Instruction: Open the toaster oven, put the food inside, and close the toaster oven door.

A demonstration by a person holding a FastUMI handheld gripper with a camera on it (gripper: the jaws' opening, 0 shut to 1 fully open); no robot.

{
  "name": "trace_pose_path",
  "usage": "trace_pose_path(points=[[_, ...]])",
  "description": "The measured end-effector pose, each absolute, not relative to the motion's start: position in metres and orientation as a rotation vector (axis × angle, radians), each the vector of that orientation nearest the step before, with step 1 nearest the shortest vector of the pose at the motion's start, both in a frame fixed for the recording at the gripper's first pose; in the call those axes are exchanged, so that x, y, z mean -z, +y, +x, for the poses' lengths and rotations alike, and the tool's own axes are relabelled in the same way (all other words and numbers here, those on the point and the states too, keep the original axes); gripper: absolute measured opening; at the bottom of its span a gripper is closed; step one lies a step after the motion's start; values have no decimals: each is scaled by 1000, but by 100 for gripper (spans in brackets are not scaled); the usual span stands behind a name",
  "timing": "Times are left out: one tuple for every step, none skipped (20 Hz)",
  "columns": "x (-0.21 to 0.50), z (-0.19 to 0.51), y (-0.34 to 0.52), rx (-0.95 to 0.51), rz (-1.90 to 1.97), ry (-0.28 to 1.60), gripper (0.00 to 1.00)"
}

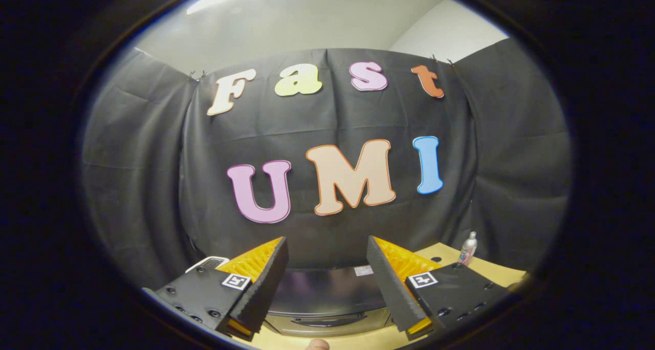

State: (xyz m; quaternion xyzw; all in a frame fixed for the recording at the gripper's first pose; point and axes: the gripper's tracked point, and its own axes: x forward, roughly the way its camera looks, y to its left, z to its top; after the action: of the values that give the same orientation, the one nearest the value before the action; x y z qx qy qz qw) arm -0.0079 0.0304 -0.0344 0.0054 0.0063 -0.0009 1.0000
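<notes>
Now the hand-held gripper (327,288) hangs released over the dark, boxy metal toaster oven (327,293).
Its rigid, hinged door probably pulls from the handle bar (325,320) at six o'clock.

Small bottle (467,248) on wooden table (499,272)

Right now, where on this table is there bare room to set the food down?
Bare wood shows on the table right of the toaster oven, up to the small bottle near the cloth. A thin strip lies before the oven door. The open gripper has the oven between its fingers, so that middle is crowded.
</notes>
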Motion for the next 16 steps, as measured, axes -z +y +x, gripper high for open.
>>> trace_pose_path(points=[[44, -6, 32, 2, -1, 13, 96], [57, -4, 33, 1, -12, 22, 96], [74, 0, 35, -2, -16, 37, 96], [88, 2, 35, -1, -17, 47, 96], [102, 5, 34, 5, -15, 64, 96], [119, 8, 32, 13, -13, 84, 96], [135, 10, 30, 19, -13, 104, 96], [154, 14, 29, 22, -13, 135, 96], [172, 17, 29, 19, -25, 167, 96], [189, 19, 25, 26, -43, 200, 96], [203, 19, 24, 22, -56, 233, 96], [217, 20, 25, 22, -62, 261, 96], [228, 22, 26, 23, -64, 282, 96], [240, 22, 26, 24, -59, 302, 97], [250, 21, 28, 19, -53, 327, 97], [258, 20, 29, 18, -54, 347, 97]])
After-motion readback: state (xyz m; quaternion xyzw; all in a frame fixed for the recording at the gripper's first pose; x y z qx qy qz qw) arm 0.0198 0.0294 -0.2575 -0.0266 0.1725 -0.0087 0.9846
